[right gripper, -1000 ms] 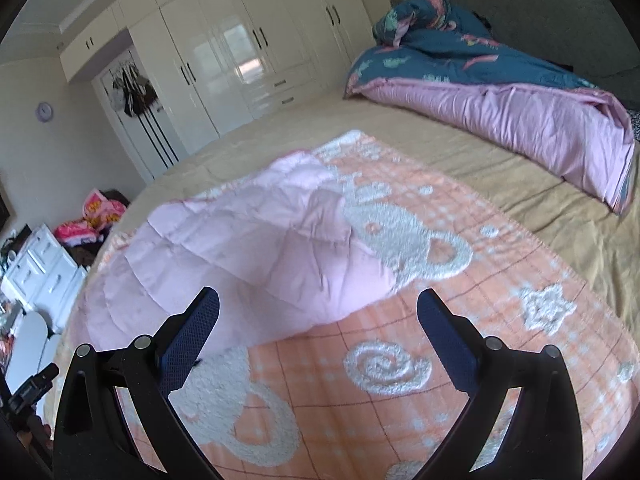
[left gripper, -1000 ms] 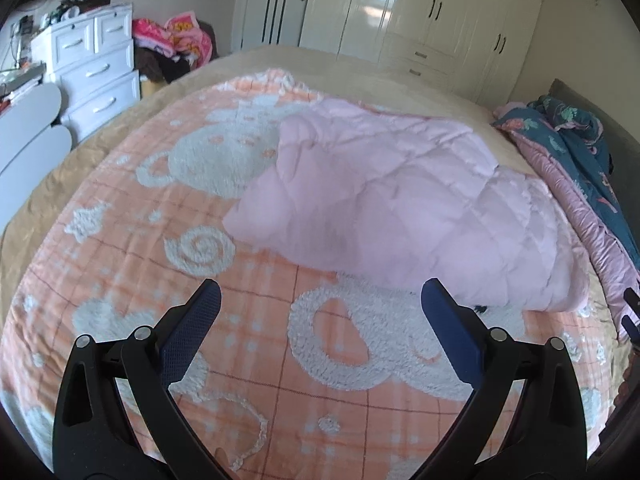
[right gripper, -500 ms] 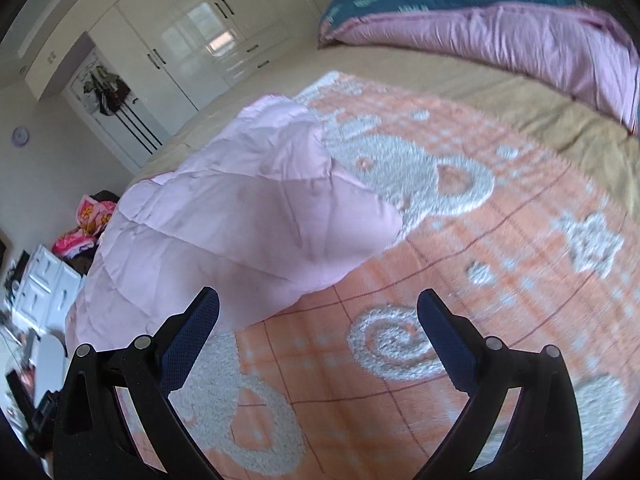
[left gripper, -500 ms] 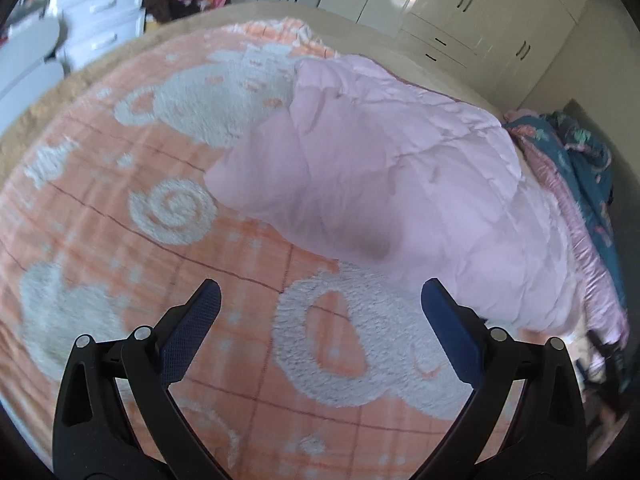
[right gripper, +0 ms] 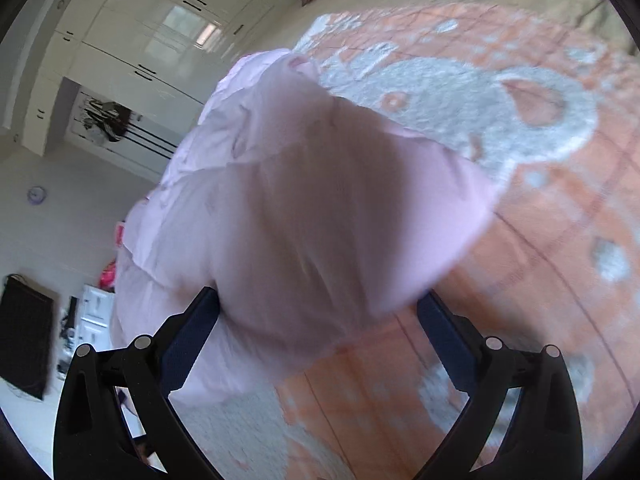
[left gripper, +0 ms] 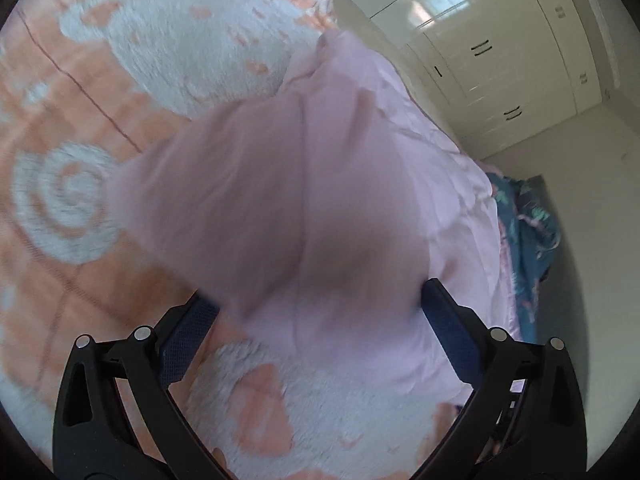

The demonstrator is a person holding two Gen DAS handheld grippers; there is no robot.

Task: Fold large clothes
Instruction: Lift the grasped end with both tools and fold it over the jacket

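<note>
A pale pink quilted garment [left gripper: 320,184] lies on an orange blanket with white patterns [left gripper: 80,128] on the bed. My left gripper [left gripper: 318,308] is open, its dark blue pads on either side of the garment's near edge. The fabric lies between the jaws and hides the pad tips. In the right wrist view the same garment [right gripper: 304,216] fills the middle. My right gripper [right gripper: 318,304] is open too, with a near corner of the garment between its jaws. Both views are blurred.
White wardrobes [left gripper: 480,40] stand beyond the bed. A blue and pink duvet [left gripper: 524,232] lies bunched at the bed's right side. In the right wrist view there is a white drawer unit [right gripper: 96,312] and a dark screen [right gripper: 24,332] at the left.
Both grippers have moved forward and down onto the pink garment. Its near edge now lies between the open jaws of each gripper, where before it lay well ahead of them.
</note>
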